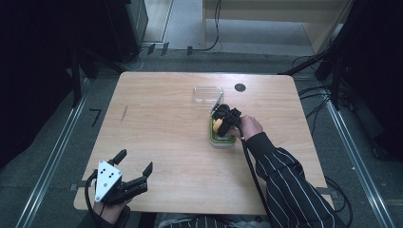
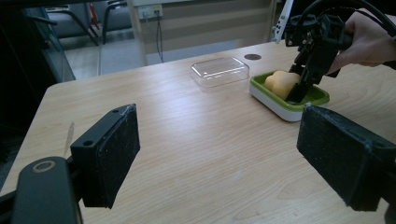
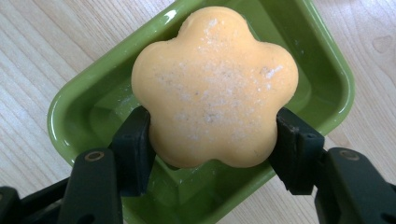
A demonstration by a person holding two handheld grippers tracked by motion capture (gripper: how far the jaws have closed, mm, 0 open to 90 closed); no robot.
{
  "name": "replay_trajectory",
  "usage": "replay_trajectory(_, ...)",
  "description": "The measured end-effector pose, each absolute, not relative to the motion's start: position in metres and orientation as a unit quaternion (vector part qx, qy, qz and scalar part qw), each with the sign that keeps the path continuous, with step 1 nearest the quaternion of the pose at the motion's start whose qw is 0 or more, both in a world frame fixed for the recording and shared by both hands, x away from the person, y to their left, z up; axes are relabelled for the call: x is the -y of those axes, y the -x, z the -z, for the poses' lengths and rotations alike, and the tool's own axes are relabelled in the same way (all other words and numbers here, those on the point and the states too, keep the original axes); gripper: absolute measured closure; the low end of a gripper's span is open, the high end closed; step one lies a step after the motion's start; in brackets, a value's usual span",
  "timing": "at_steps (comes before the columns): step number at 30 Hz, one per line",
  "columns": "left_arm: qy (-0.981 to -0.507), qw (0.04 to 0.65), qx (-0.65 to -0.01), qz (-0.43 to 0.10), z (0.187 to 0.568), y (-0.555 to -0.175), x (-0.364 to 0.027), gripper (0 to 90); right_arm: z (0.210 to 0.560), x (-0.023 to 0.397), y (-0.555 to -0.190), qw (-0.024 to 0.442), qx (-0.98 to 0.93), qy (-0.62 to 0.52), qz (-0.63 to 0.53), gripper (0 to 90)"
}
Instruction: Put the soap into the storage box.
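The table [image 1: 166, 142] is light wood and mostly bare, with a dark round spot [image 1: 240, 87] near its far edge. Right of centre sits the dish [image 1: 221, 139], green inside with a white outer wall, and just beyond it a clear lid [image 1: 207, 94] lies flat, apart from the dish. The right gripper [image 3: 212, 140] reaches down into the dish with its jaws clamped on the soap [image 3: 215, 86], a yellow-orange flower-shaped bar, pads pressed to two opposite sides of its lower half; whether the bar rests on the dish floor or hangs just above it, I cannot tell. The left gripper [image 1: 135, 164] idles at the near left corner, jaws spread wide and empty, well apart from everything. The risk, as I judge it, lies in the grip: the pads bear on curved lobes (and soap is slick), so the bar could pivot or squirt out if tilted, or drag the light dish along should it catch the rim. The lid sits close enough behind to be knocked by a forward swing. Nothing else crowds the dish.
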State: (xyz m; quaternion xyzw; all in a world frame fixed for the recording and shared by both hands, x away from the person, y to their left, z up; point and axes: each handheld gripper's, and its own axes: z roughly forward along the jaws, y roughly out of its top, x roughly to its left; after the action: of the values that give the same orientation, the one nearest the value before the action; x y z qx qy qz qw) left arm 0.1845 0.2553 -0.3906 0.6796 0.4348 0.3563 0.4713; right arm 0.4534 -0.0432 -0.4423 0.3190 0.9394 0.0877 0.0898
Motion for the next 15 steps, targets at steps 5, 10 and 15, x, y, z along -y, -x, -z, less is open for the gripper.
replay_trajectory(5, -0.679, 0.471, -0.435, -0.356, 0.3905, -0.1845, -0.2553, 13.7, 0.4447, 0.0424, -0.4538, 0.086, -0.940, -0.319, -0.084, 39.4)
replay_trajectory(10, -0.680, 0.471, -0.434, -0.357, 0.3905, -0.1847, -0.2554, 13.7, 0.4460, 0.0424, -0.4541, 0.085, -0.940, -0.321, -0.080, 39.3)
replay_trajectory(15, -0.680, 0.472, -0.434, -0.356, 0.3905, -0.1854, -0.2547, 13.7, 0.4467, 0.0421, -0.4534, 0.084, -0.941, -0.319, -0.079, 38.3)
